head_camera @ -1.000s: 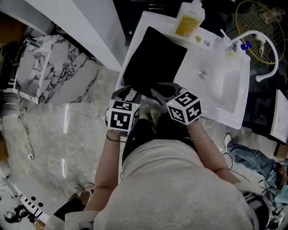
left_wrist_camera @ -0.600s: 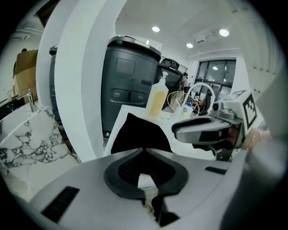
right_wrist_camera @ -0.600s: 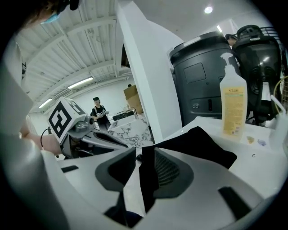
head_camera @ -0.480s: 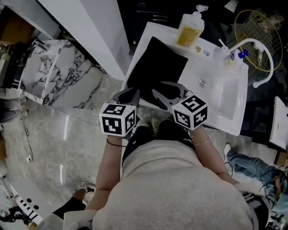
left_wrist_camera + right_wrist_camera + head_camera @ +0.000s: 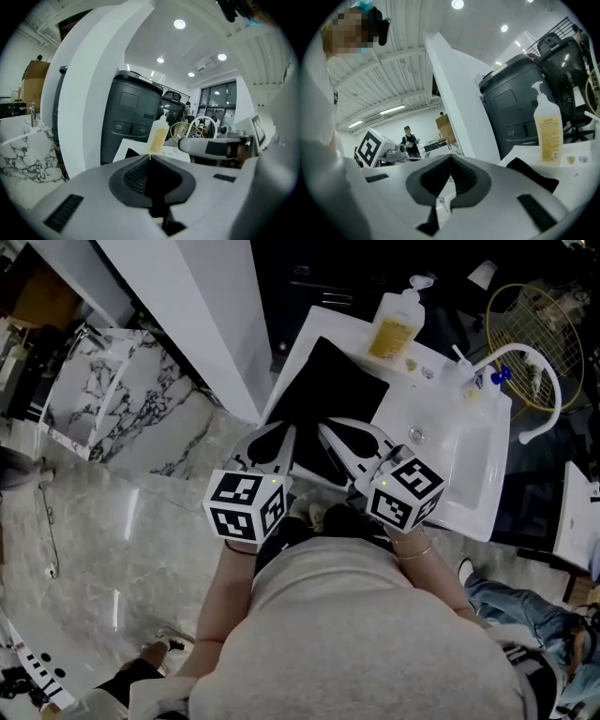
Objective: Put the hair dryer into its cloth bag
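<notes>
A flat black cloth bag (image 5: 328, 395) lies on the white counter (image 5: 309, 329) left of the basin; its corner shows in the right gripper view (image 5: 532, 176). No hair dryer is visible in any view. My left gripper (image 5: 285, 429) hovers above the bag's near edge, jaws shut with nothing between them (image 5: 150, 157). My right gripper (image 5: 323, 429) hangs beside it, also shut and empty (image 5: 451, 157). Both are lifted off the counter, tips close together. The right gripper's arm crosses the left gripper view (image 5: 206, 146).
A yellow soap pump bottle (image 5: 394, 322) stands at the counter's back, with a sink basin (image 5: 464, 451) and curved faucet (image 5: 530, 381) to the right. A white pillar (image 5: 202, 324) rises at left, a dark grey bin (image 5: 131, 122) behind. A wire basket (image 5: 544, 324) sits far right.
Both grippers have risen from the bag's near edge toward the camera. The right jaws, spread half a second ago, are now closed; the bag stays flat on the counter.
</notes>
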